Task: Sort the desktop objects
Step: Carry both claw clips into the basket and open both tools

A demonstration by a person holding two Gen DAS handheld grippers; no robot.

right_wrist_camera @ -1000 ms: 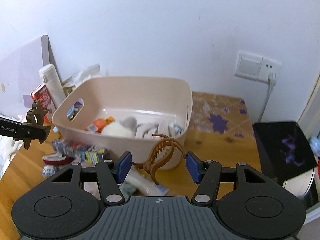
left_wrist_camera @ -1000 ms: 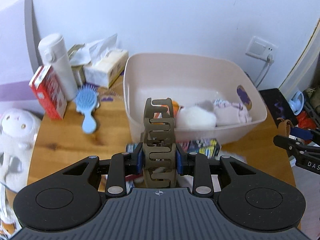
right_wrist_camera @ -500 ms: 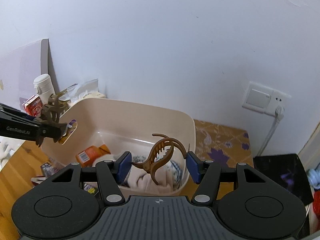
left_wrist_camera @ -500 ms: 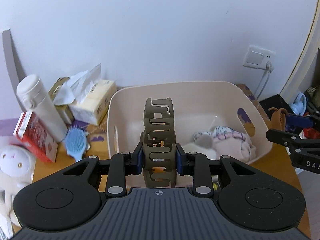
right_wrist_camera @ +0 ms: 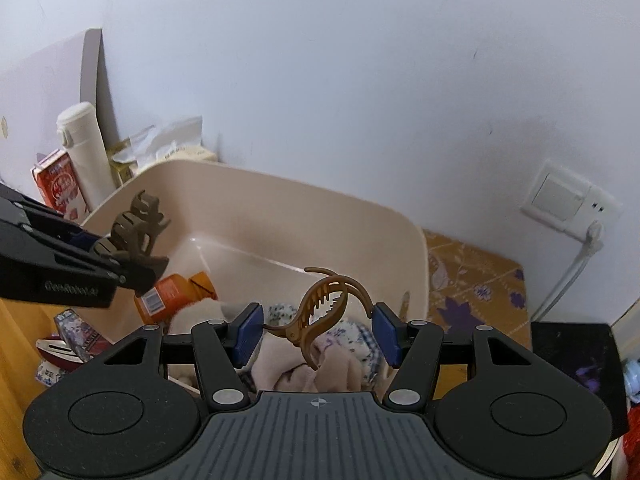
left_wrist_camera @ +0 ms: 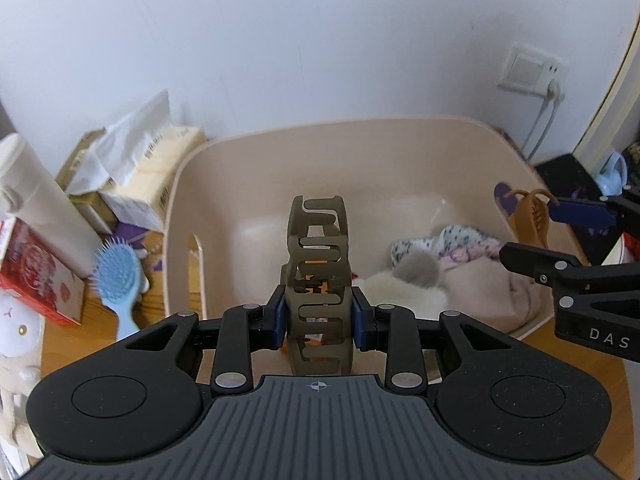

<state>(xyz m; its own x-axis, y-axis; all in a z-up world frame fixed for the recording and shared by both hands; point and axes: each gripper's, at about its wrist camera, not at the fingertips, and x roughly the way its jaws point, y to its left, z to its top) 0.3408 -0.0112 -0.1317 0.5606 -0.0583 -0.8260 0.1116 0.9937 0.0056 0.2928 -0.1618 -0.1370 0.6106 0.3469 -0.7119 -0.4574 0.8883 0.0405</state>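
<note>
My left gripper [left_wrist_camera: 319, 318] is shut on an olive-brown hair claw clip [left_wrist_camera: 319, 268], held upright over the near side of the beige plastic bin [left_wrist_camera: 276, 148]. It also shows in the right wrist view [right_wrist_camera: 134, 226]. My right gripper [right_wrist_camera: 318, 330] is shut on a light brown hair claw clip [right_wrist_camera: 320, 312], held over the right side of the bin [right_wrist_camera: 360, 212]. The bin holds soft pink and floral fabric items [left_wrist_camera: 472, 272], a white fluffy item [left_wrist_camera: 400, 292] and an orange package [right_wrist_camera: 172, 292].
Left of the bin stand a white bottle [left_wrist_camera: 40, 208], a red carton [left_wrist_camera: 32, 268], tissue packs [left_wrist_camera: 148, 176] and a blue hairbrush [left_wrist_camera: 118, 276]. A plush toy [left_wrist_camera: 16, 340] lies at the far left. A wall socket [right_wrist_camera: 568, 200] and a black box [right_wrist_camera: 576, 352] are on the right.
Both grippers have risen and moved forward with their clips, from in front of the bin to over it. The grips have not changed.
</note>
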